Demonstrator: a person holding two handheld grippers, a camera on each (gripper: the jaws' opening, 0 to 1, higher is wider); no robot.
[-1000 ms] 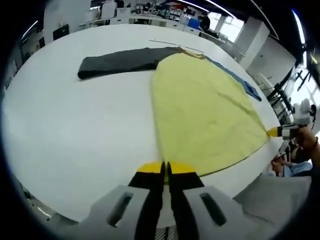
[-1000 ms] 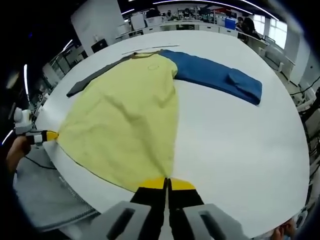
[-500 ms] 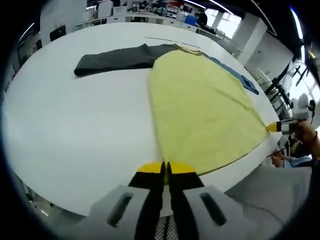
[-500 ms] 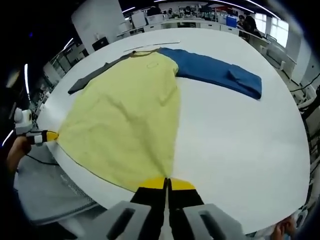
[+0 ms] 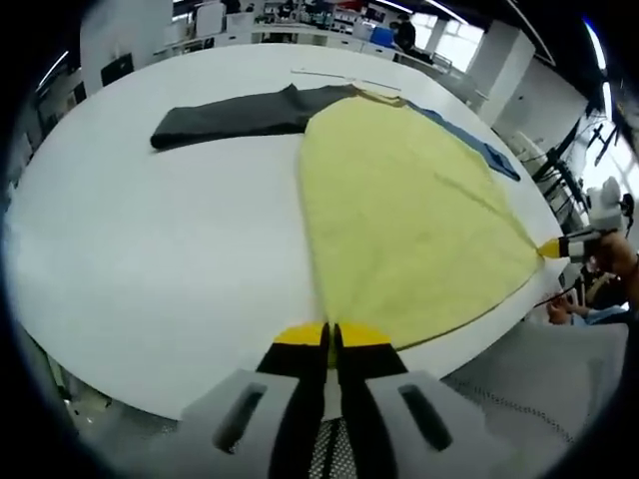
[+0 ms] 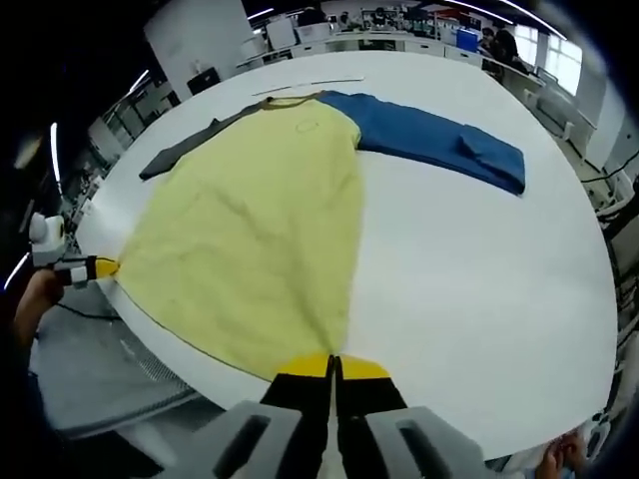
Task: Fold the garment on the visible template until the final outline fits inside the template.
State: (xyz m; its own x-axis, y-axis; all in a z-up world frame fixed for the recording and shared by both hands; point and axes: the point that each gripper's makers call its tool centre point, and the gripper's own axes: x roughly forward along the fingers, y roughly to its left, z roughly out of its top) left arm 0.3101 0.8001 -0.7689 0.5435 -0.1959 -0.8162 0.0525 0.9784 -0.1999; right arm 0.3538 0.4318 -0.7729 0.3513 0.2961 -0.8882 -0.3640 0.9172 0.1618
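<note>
A garment with a yellow body (image 5: 399, 200), a grey sleeve (image 5: 230, 115) and a blue sleeve (image 5: 469, 145) lies flat on the round white table (image 5: 150, 259). My left gripper (image 5: 329, 334) is shut on one corner of the yellow hem at the table's near edge. The right gripper (image 5: 552, 247) pinches the other hem corner at the far right. In the right gripper view, my right gripper (image 6: 334, 366) is shut on its hem corner. From there the yellow body (image 6: 260, 220) spreads up to the collar, with the grey sleeve (image 6: 185, 155), blue sleeve (image 6: 439, 145) and left gripper (image 6: 100, 267).
A thin marked line (image 6: 310, 84) runs across the table (image 6: 479, 299) just beyond the collar. A hand (image 5: 619, 259) holds the right gripper. Grey clothing (image 5: 539, 389) sits below the table's near edge. Desks and people stand far behind the table.
Both views have pulled back slightly toward the table's near edge, so more of the edge shows. The garment lies much as before and both grippers stay shut on the hem.
</note>
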